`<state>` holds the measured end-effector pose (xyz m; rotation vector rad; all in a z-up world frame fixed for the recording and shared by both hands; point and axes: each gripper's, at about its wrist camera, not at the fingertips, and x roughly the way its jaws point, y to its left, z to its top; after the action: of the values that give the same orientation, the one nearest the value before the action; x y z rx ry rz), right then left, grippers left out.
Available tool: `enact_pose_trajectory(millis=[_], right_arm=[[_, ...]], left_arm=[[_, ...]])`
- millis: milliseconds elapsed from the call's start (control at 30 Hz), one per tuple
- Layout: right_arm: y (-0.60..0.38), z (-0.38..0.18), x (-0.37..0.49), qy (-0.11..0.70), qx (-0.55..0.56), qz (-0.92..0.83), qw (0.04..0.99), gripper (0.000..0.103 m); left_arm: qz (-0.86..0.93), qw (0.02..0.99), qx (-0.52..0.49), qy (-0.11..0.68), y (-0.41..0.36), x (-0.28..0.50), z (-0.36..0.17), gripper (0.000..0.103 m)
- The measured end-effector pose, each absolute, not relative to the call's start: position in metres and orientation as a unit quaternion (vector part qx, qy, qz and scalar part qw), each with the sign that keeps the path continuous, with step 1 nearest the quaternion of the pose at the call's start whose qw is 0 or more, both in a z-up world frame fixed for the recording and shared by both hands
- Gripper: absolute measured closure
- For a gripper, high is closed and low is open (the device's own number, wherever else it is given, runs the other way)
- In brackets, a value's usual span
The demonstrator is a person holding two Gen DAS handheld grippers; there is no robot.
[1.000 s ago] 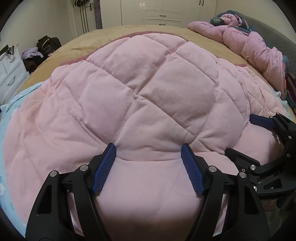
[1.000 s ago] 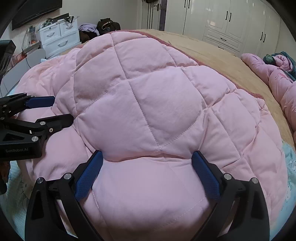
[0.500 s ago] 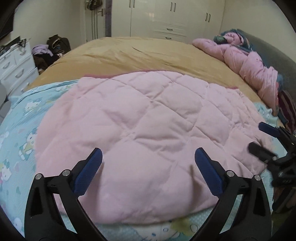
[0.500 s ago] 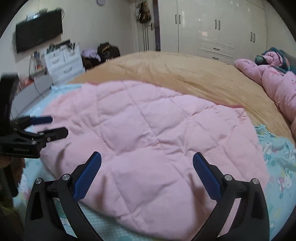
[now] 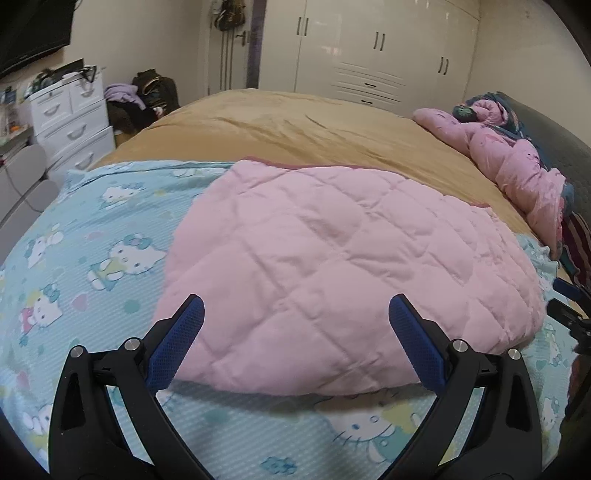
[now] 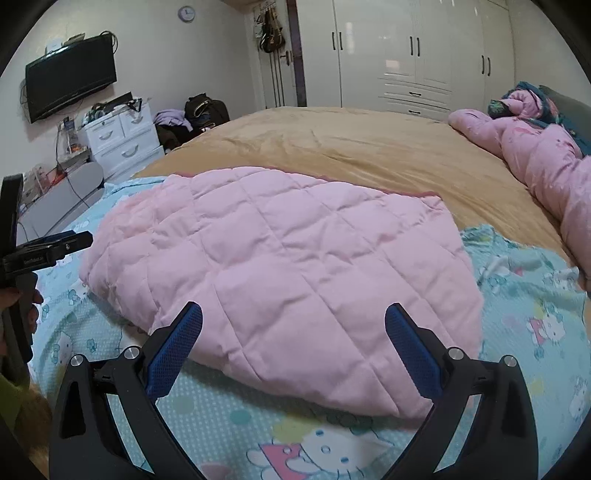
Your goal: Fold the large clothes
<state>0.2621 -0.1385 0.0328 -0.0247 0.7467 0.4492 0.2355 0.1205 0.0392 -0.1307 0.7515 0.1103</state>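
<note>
Pink quilted garment [image 5: 332,266] lies folded on the bed's cartoon sheet [image 5: 92,240]. We judge it soft, puffy, light; grip its near edge. Left tool [image 5: 295,347] and right tool [image 6: 293,347] both gape apart, empty.

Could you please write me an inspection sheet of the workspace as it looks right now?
Surface: bed, tan cover at the far side, light blue cartoon-cat sheet at the near side.
Job's things: pink quilted garment lying folded on the sheet, its far edge on the tan cover.
Clutter: crumpled pink bedding along the bed's right edge.
Grippers: left tool open, empty, above the garment's near edge; right tool open, empty, likewise.
Cables: wires below the wall TV, off the bed.
Surroundings: white drawers, dark bags, white wardrobe, wall clock.
</note>
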Motion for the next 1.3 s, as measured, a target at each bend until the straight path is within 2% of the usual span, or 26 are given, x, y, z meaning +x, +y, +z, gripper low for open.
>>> enact_pose_trajectory(millis=[767,1300], right_arm=[[-0.191,0.017,0.226,0.384,0.045,0.191,0.902,0.004],[-0.215,-0.035,0.221,0.442,0.129,0.202,0.864,0.004]], left_arm=[[0.078,0.92,-0.079,0.377,0.146,0.188,0.027,0.009],[0.087,0.896,-0.13,0.417,0.169,0.171,-0.012,0.009]])
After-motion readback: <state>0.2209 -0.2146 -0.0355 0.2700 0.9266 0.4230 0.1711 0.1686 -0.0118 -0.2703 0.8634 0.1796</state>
